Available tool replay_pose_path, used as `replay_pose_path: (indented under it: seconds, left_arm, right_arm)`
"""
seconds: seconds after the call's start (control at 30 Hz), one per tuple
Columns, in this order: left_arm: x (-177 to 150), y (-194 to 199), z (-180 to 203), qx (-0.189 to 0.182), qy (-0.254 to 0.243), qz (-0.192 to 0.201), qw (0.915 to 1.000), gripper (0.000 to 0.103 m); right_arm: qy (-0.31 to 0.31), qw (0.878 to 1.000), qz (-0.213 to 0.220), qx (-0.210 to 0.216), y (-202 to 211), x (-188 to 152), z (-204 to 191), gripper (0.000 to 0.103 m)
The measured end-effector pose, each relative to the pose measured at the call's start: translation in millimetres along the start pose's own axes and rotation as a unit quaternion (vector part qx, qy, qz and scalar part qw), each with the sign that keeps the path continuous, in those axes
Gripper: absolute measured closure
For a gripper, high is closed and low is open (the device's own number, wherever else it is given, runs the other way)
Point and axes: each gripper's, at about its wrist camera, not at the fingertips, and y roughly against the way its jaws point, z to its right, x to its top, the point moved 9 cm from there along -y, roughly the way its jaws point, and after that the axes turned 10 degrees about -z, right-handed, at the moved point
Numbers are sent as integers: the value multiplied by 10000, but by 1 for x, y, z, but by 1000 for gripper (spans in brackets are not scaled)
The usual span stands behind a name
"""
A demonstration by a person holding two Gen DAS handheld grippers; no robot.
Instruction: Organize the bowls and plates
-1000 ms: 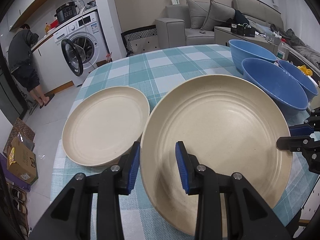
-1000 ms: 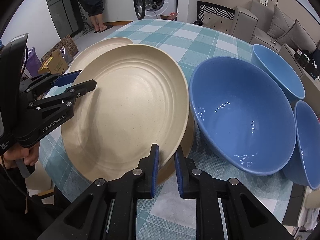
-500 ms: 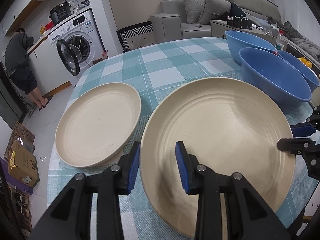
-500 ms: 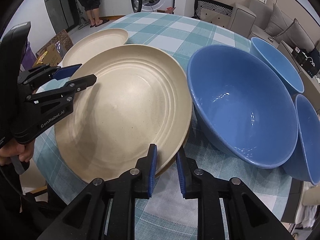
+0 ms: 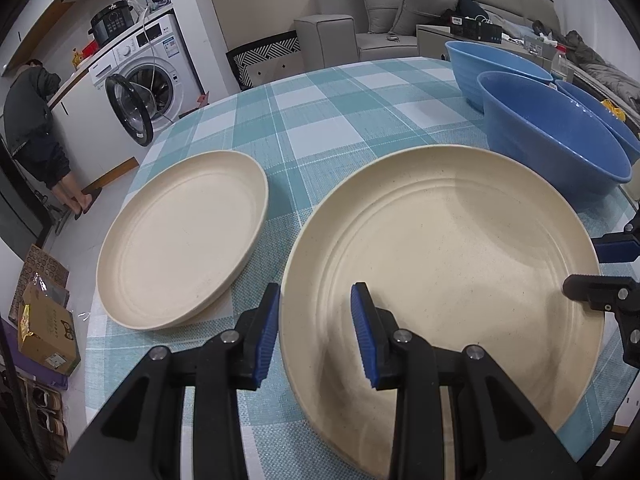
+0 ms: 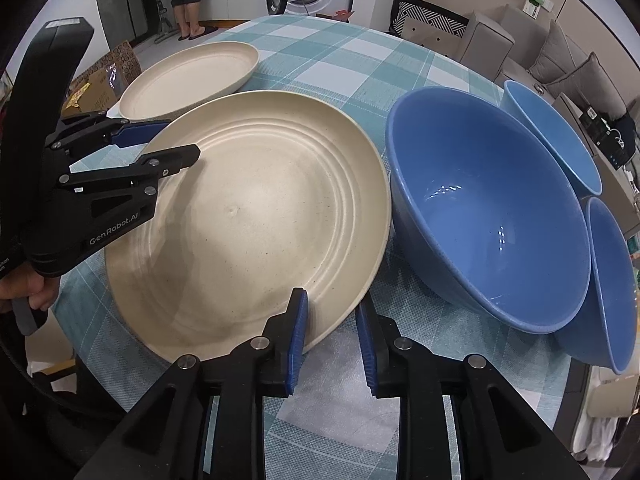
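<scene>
Plate [image 5: 460, 248], large and cream, sits on the checked table [image 5: 320, 120]; your left gripper [image 5: 316, 336] and right gripper [image 6: 332, 336] both straddle its rim, jaws apart.

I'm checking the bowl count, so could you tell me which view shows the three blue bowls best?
The right wrist view: all three blue bowls show their insides there, side by side. In the left wrist view the nearest bowl hides much of the other two.
</scene>
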Motion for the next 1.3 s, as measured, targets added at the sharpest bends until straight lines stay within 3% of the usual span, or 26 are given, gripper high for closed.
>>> replay_pose_path:
  seconds: [0.17,0.33,0.4,0.47,0.5,0.77,0.9,1.03,1.3]
  left_arm:
    - [-2,0,0,3,-6,0,10000,68]
    - [-2,3,0,3,-14,18,10000,66]
    - [-3,6,-1,-39,-4,42,10000,60]
    - [-4,10,-2,-36,16,101,9999,47]
    - [-4,13,-3,-32,18,132,9999,46]
    - [-7,37,-15,-223,235,443,9985,46]
    - [-9,39,-24,-187,373,471,9980,45]
    - [-12,40,-33,-132,485,484,9976,45]
    - [-12,49,-51,-134,758,652,9949,45]
  right_arm:
    - [8,10000,-72,-12,-5,1,0,78]
    - [189,9996,-153,111,-8,2,-9,64]
    - [208,9997,-129,98,-7,0,-9,63]
    - [101,9998,-31,152,-2,1,-5,62]
    - [63,9998,26,197,1,1,-3,57]
    - [-219,9953,532,785,35,9,1,51]
    - [-227,9922,815,918,53,15,-3,34]
    - [-235,9896,1107,890,69,27,-6,22]
    - [-261,9857,1422,862,81,45,-11,11]
